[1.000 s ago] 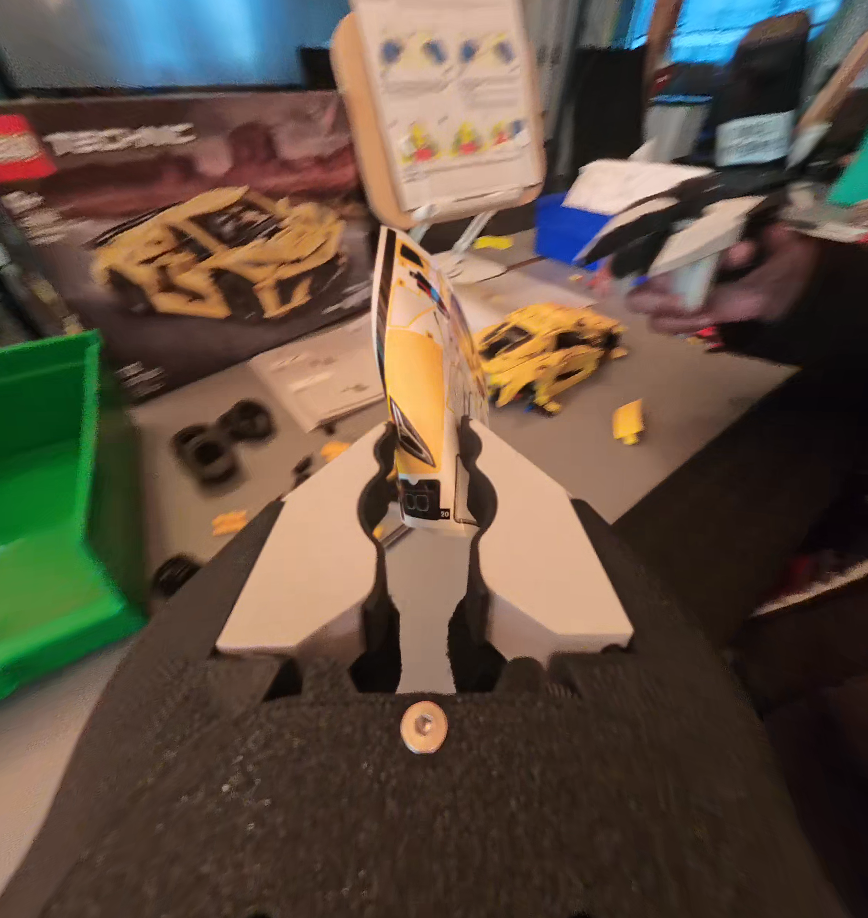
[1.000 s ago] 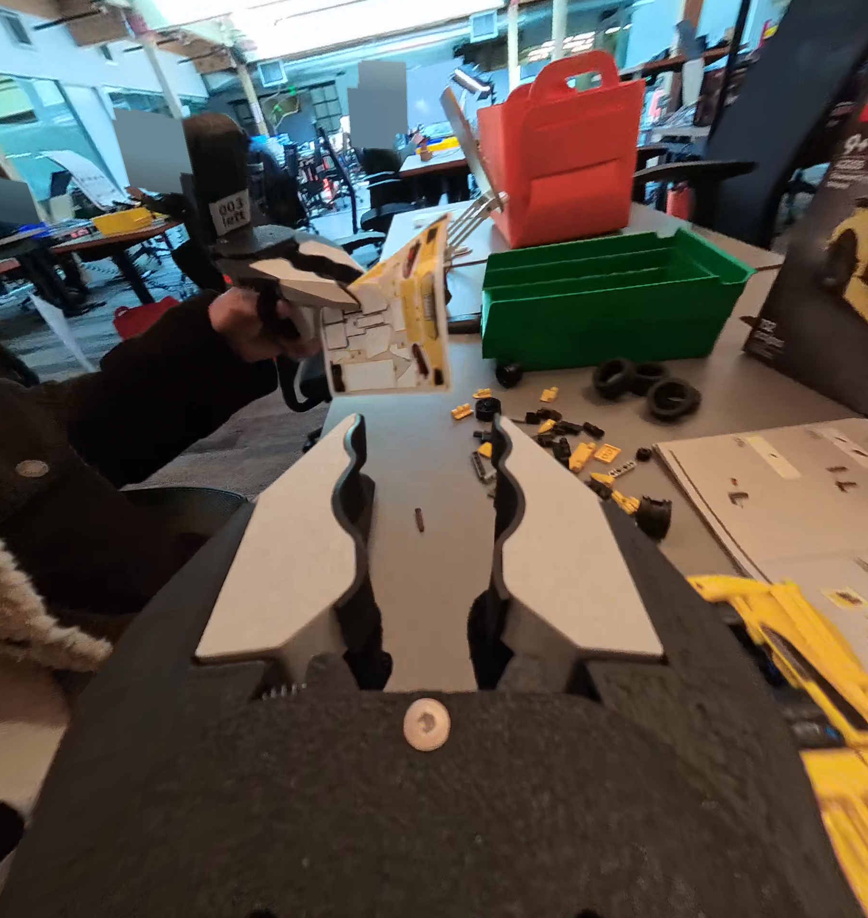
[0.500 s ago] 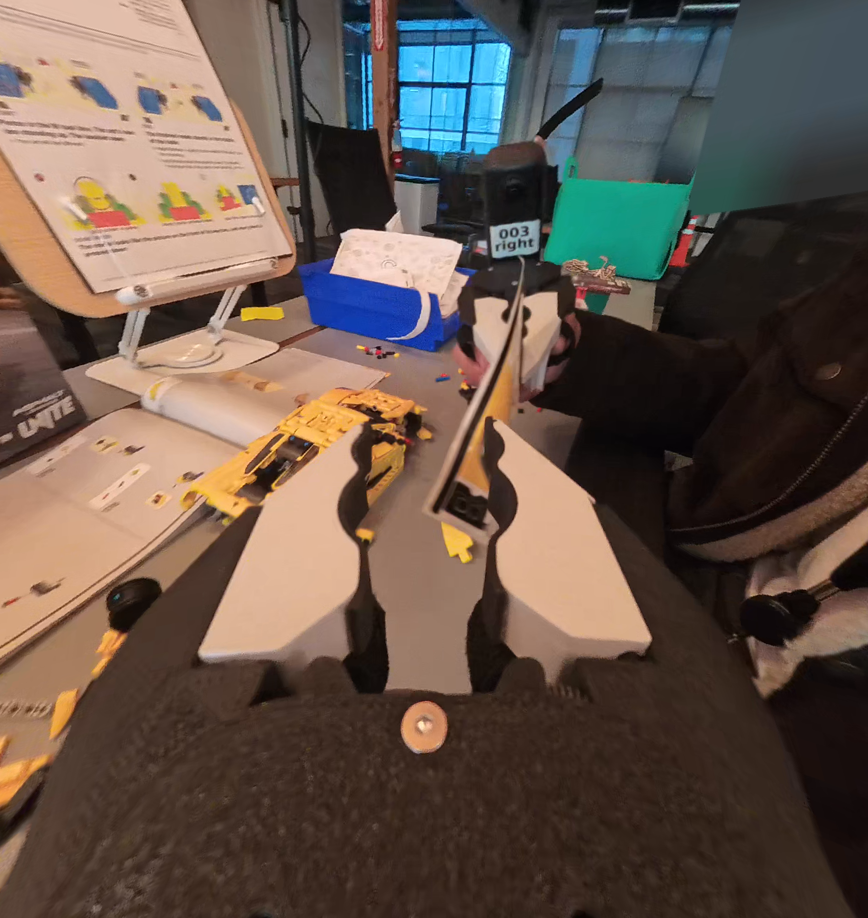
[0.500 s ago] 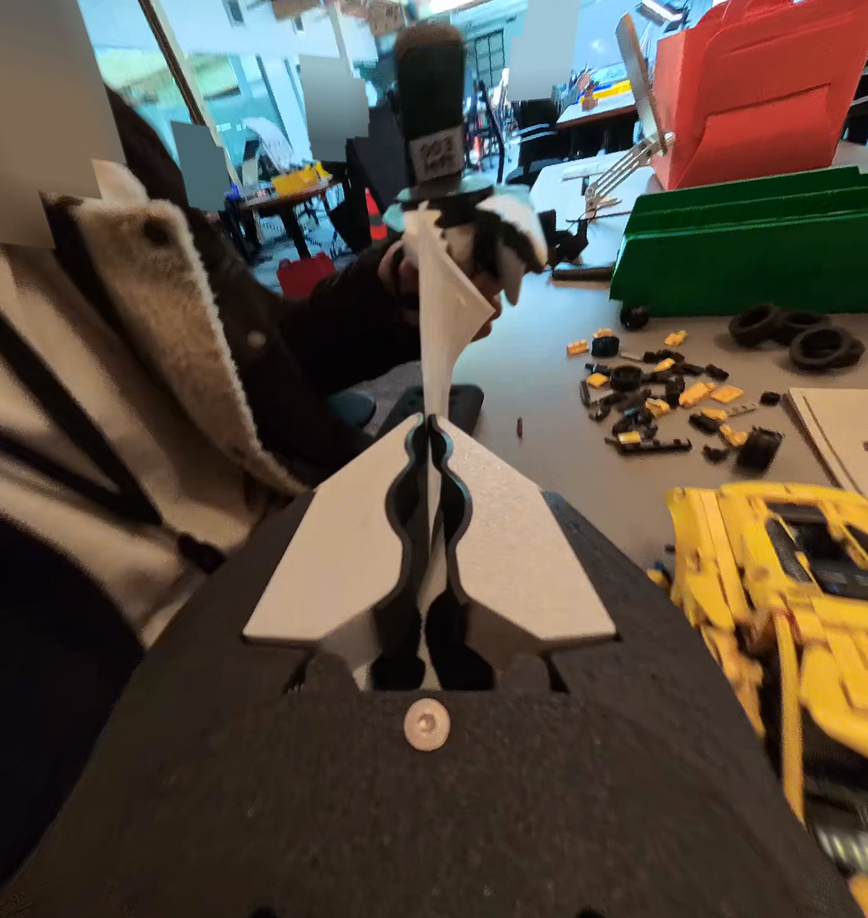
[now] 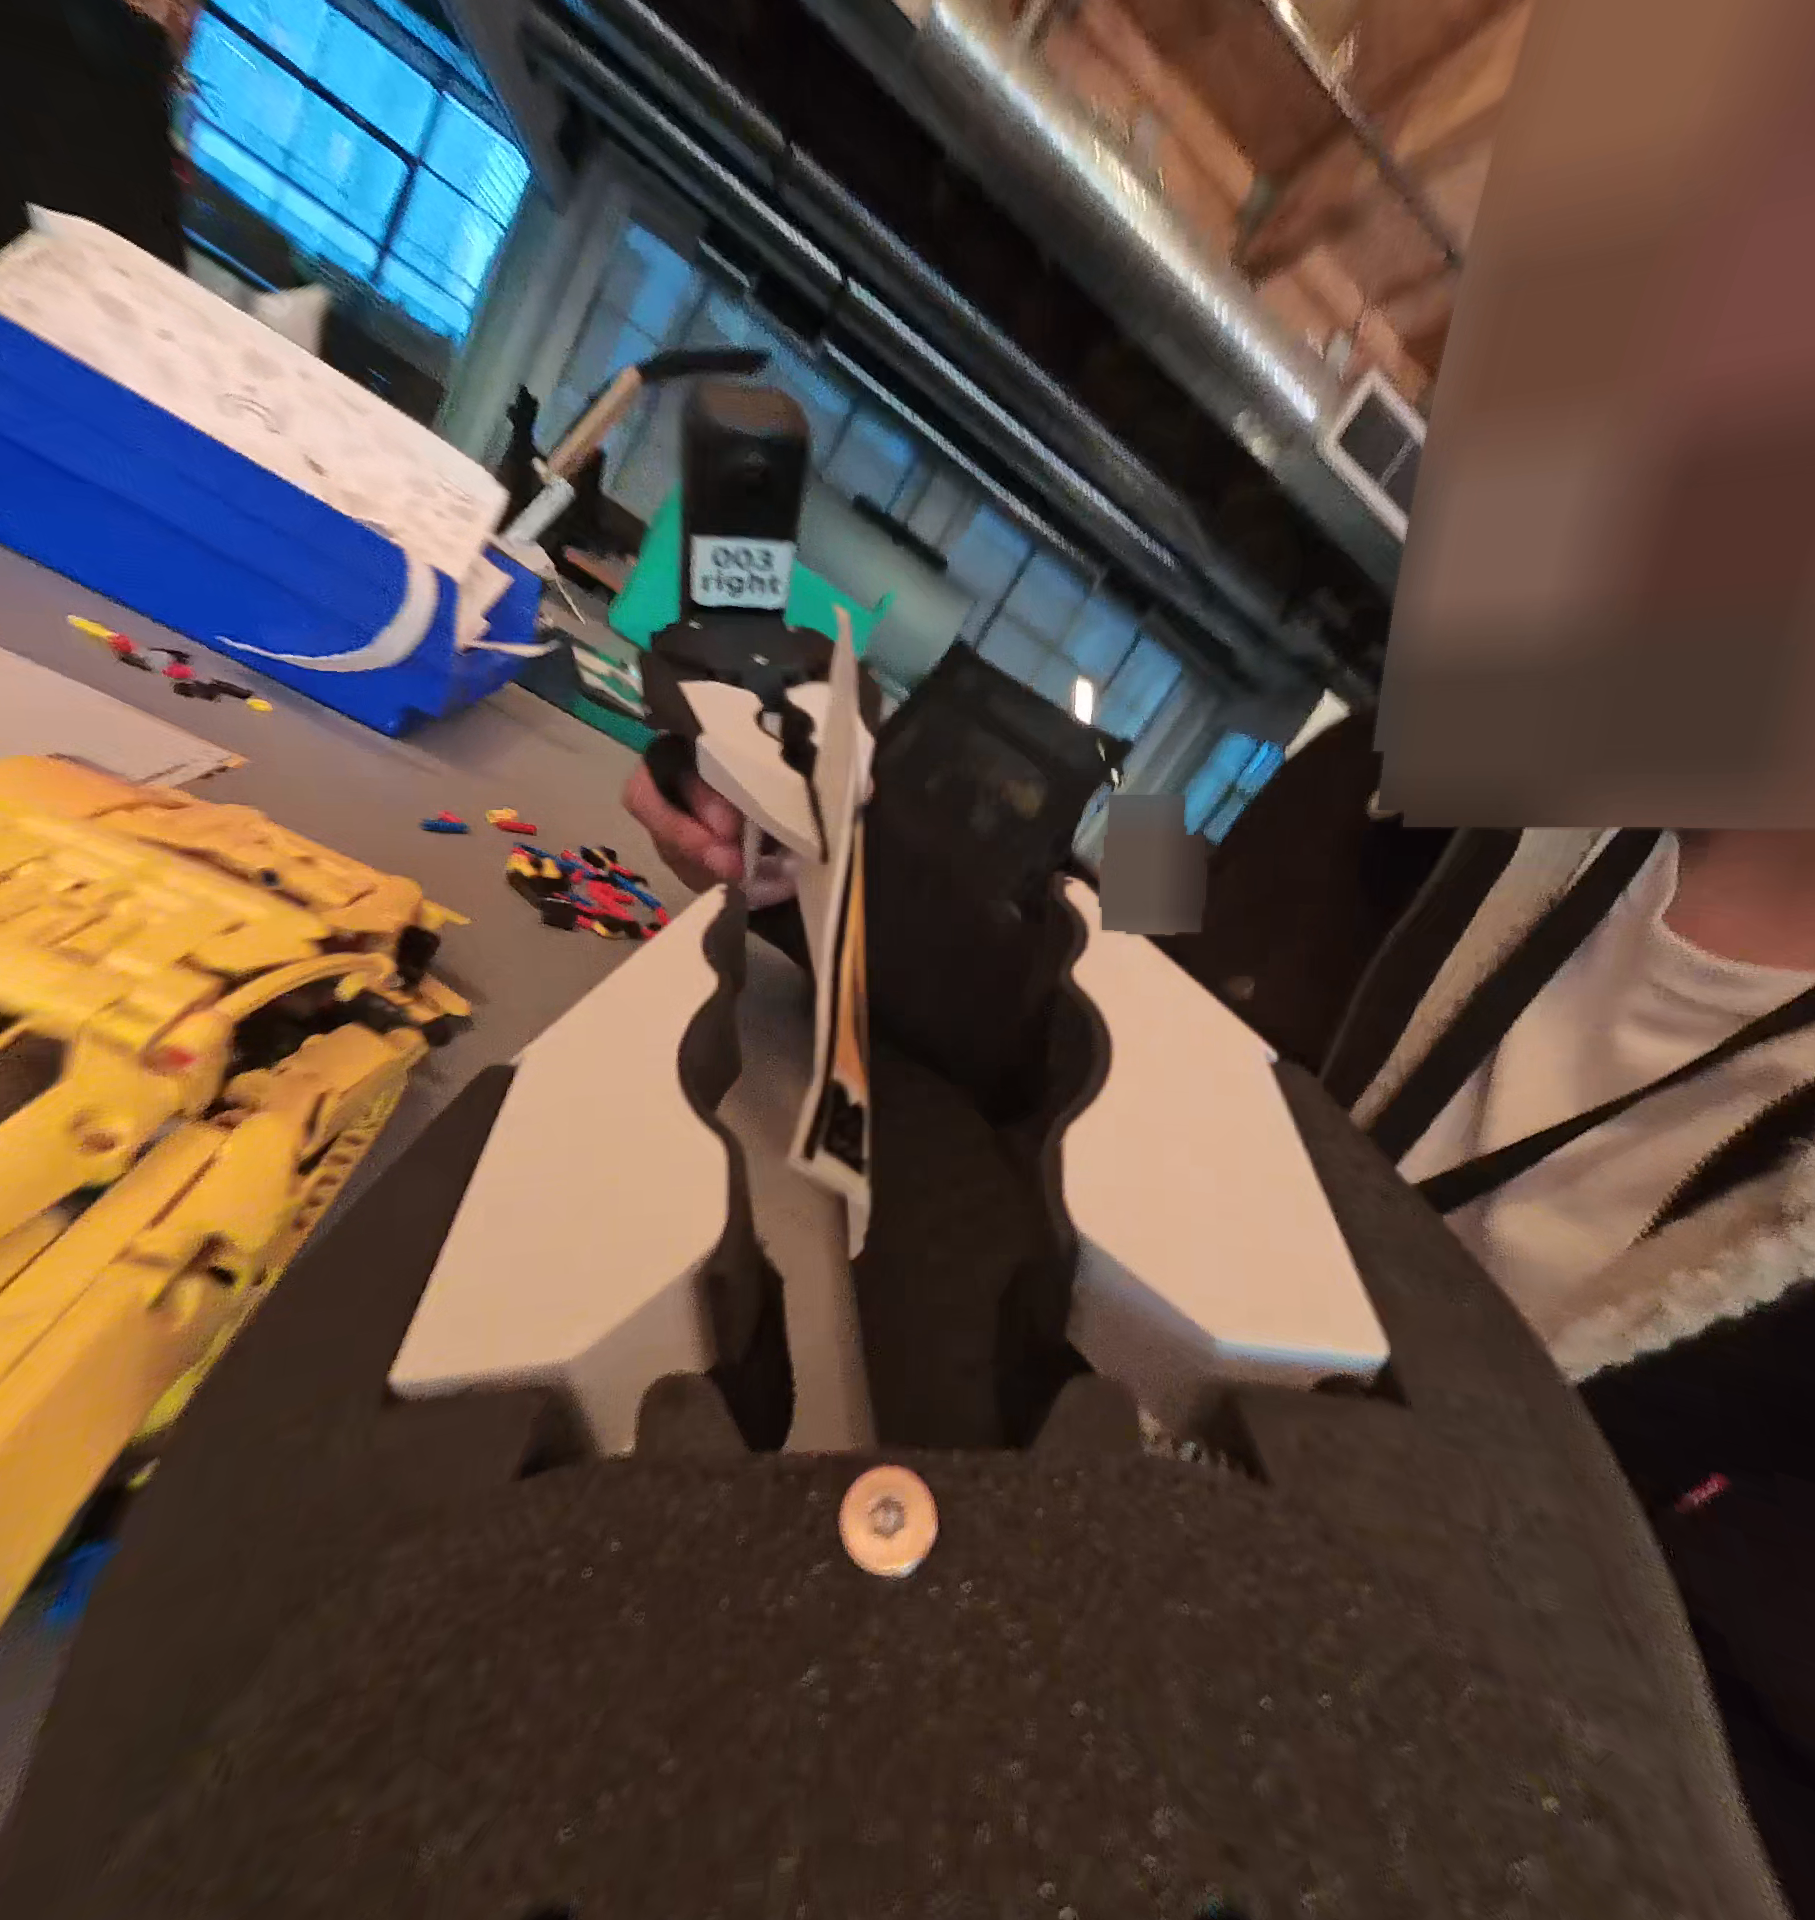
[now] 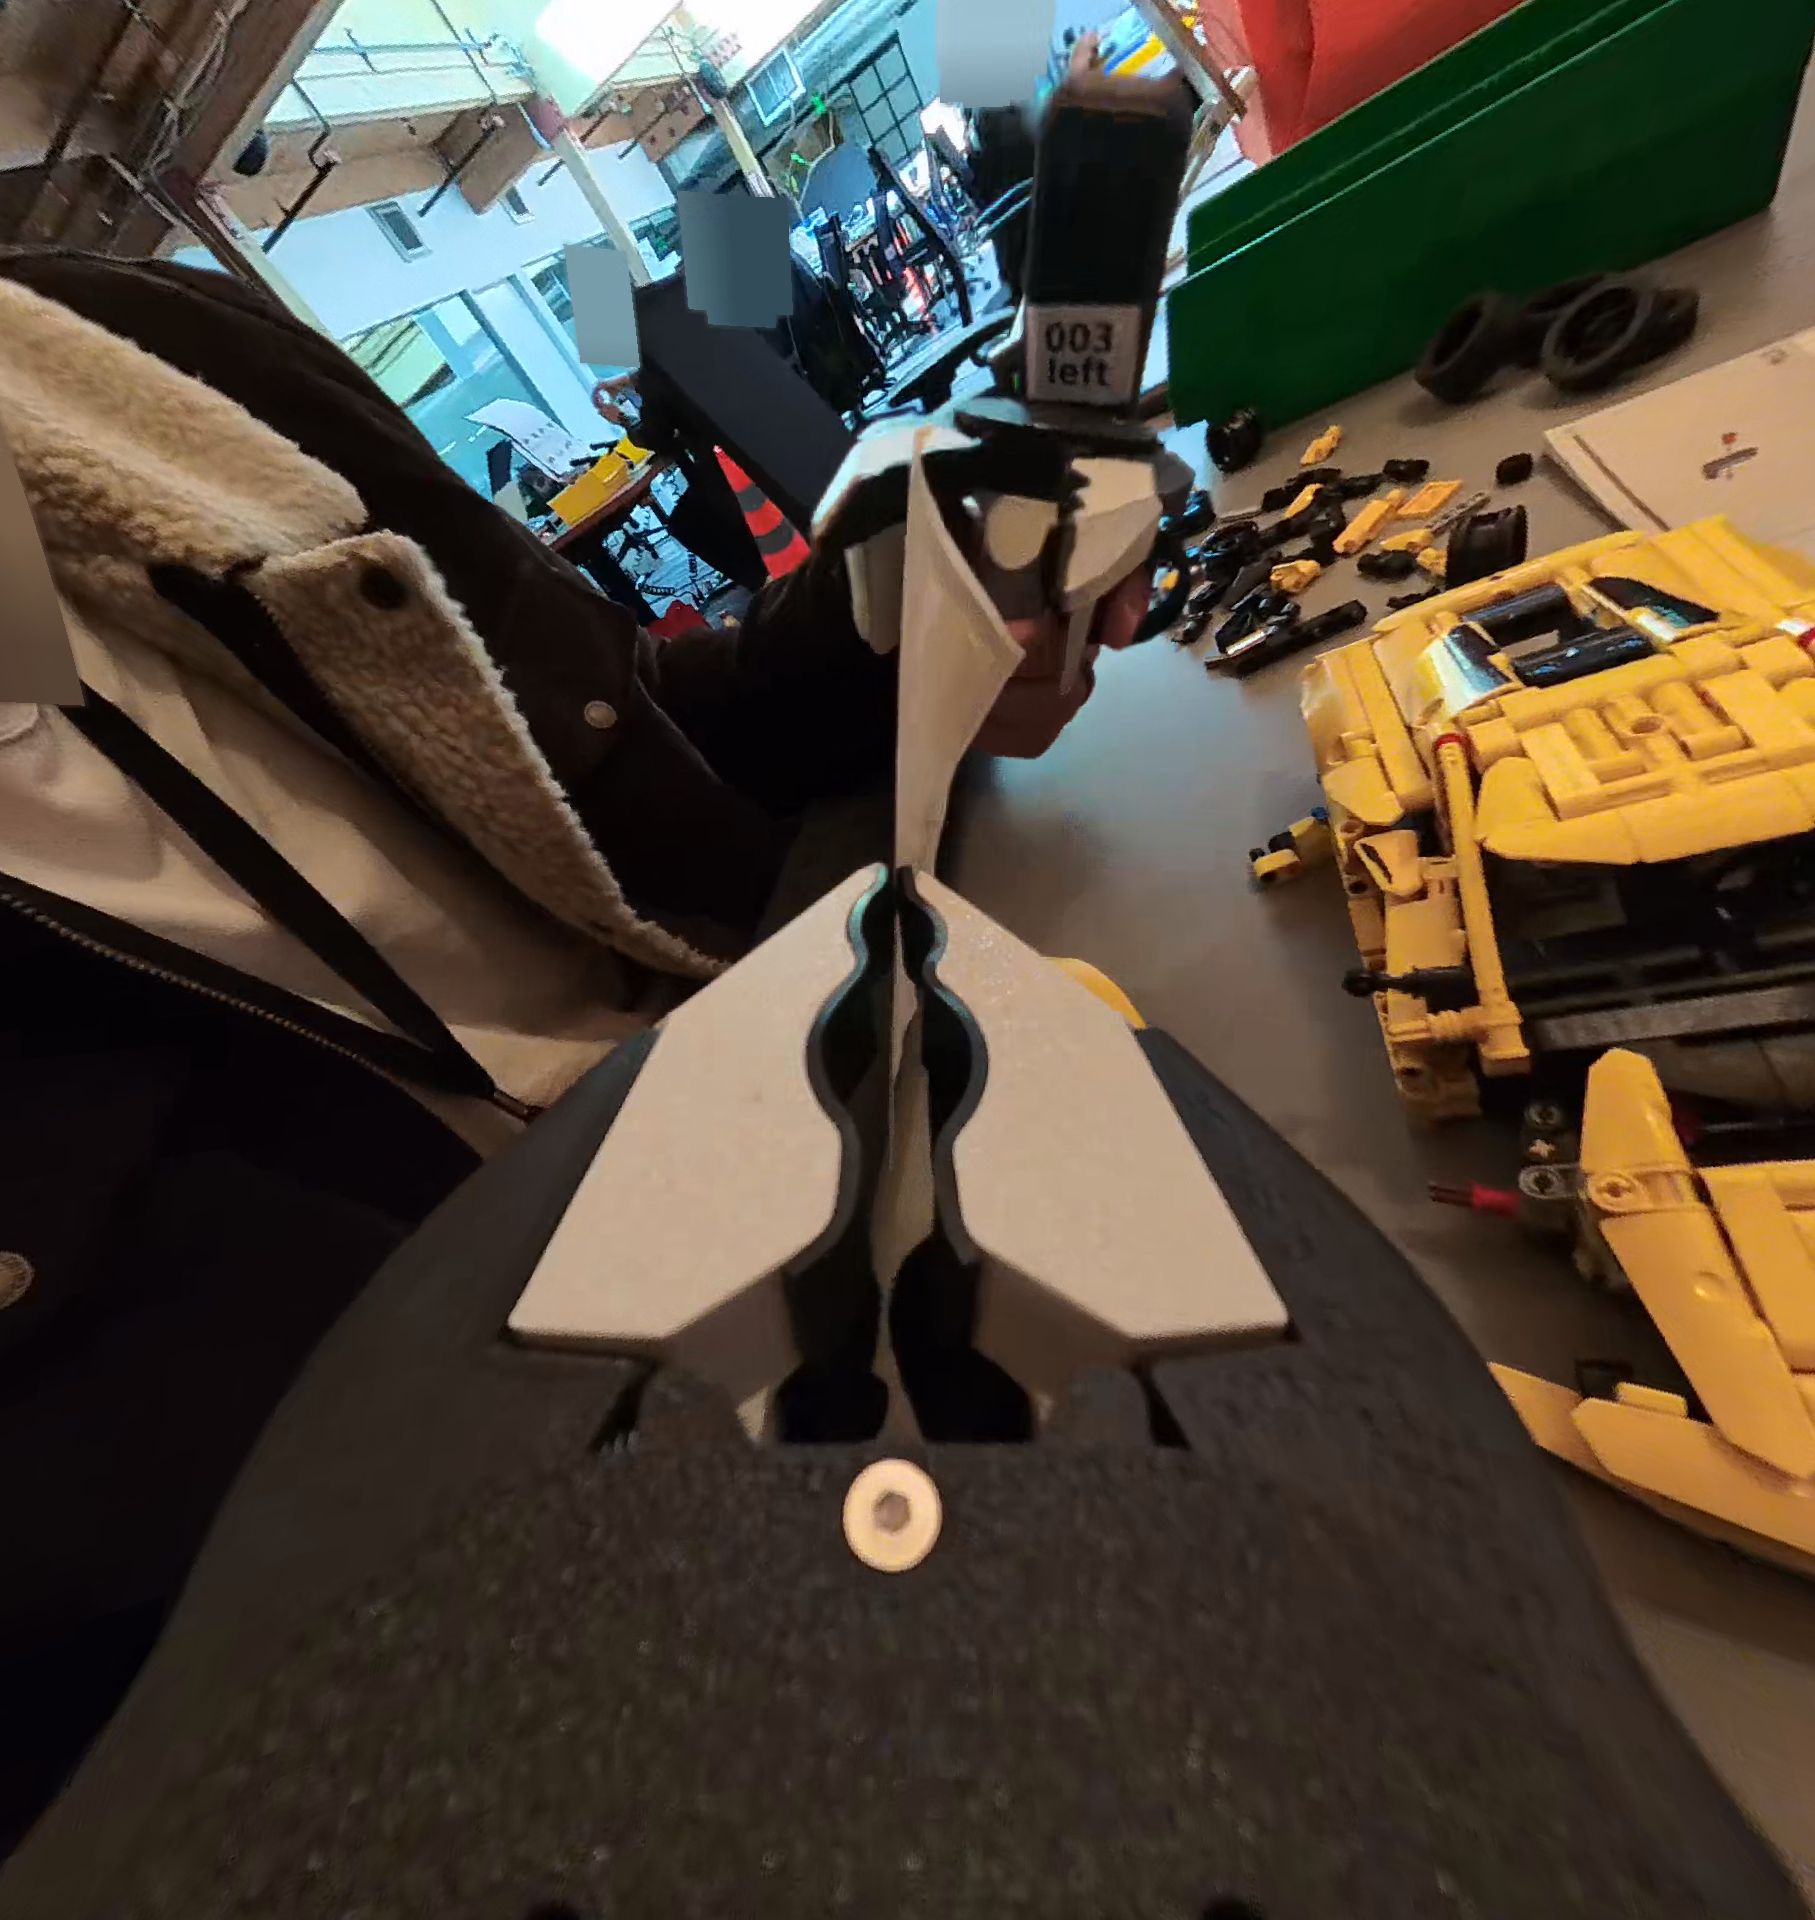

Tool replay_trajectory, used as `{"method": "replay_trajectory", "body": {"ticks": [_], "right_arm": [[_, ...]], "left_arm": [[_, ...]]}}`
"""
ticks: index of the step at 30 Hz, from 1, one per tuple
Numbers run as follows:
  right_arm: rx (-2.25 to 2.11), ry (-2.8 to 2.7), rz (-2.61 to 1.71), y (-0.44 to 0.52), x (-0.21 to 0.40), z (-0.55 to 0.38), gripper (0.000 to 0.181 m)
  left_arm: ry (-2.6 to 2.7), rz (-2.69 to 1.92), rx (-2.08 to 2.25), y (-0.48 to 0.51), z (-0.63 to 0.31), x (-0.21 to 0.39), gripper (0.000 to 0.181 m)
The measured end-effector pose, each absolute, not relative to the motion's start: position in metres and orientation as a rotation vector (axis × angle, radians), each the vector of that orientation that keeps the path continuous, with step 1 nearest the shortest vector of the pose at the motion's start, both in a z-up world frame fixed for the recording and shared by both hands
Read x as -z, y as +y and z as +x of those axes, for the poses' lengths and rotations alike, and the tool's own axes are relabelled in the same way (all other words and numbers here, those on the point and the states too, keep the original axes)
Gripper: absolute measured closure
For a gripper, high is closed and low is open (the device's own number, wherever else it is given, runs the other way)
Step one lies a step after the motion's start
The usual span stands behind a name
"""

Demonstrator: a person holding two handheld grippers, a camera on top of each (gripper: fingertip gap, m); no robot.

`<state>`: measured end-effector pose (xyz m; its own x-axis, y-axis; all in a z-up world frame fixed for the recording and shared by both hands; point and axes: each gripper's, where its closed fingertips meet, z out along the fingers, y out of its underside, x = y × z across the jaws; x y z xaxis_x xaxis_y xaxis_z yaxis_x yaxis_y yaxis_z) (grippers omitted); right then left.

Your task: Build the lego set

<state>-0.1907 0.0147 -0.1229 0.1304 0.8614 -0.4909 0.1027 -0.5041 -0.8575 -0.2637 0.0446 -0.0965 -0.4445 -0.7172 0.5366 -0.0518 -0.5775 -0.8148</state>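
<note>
My right gripper [image 6: 898, 881] is shut on the lower edge of a sticker sheet [image 6: 934, 675], which stands up edge-on from its fingertips. The sheet's far end reaches between the fingers of my left gripper [image 6: 986, 540]. In the left wrist view my left gripper [image 5: 898, 899] is open. The sticker sheet [image 5: 841, 935], white with yellow and black print, hangs in the gap with room on both sides. My right gripper [image 5: 778, 748] grips it from the far end. The yellow lego car [image 6: 1609, 779] lies on the grey table [image 6: 1142, 779], to the right.
Loose black and yellow parts [image 6: 1318, 540], black tyres [image 6: 1578, 332], a green bin [image 6: 1454, 229] and an instruction booklet [image 6: 1713, 436] lie behind the car. A blue bin [image 5: 155, 520] and small coloured parts [image 5: 581, 883] show in the left wrist view. The person's jacket [image 6: 363, 623] is close on the left. One gripper's finger ends stand about 9 centimeters off the other's.
The sticker sheet passed from my left gripper to my right. The right fingers closed on its edge, then the left fingers opened off it. Both grippers tilted upward.
</note>
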Motion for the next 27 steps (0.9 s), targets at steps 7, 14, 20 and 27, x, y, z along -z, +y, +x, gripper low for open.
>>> {"method": "replay_trajectory", "body": {"ticks": [7,14,20,27], "right_arm": [[-1.476,-0.873,-1.701,0.02,0.116,-0.186,0.181],[-1.526,-0.857,-1.675,0.019,0.113,-0.187,0.181],[-1.534,-0.84,-1.669,0.022,0.112,-0.186,0.181],[-1.533,-0.831,-1.667,0.023,0.112,-0.184,0.181]], "left_arm": [[0.989,-1.345,2.066,0.061,-0.274,0.103,0.139],[1.045,-1.34,2.069,0.051,-0.272,0.106,0.158],[0.998,-1.341,2.059,0.059,-0.275,0.105,0.167],[1.093,-1.353,1.999,0.05,-0.27,0.114,0.174]]}}
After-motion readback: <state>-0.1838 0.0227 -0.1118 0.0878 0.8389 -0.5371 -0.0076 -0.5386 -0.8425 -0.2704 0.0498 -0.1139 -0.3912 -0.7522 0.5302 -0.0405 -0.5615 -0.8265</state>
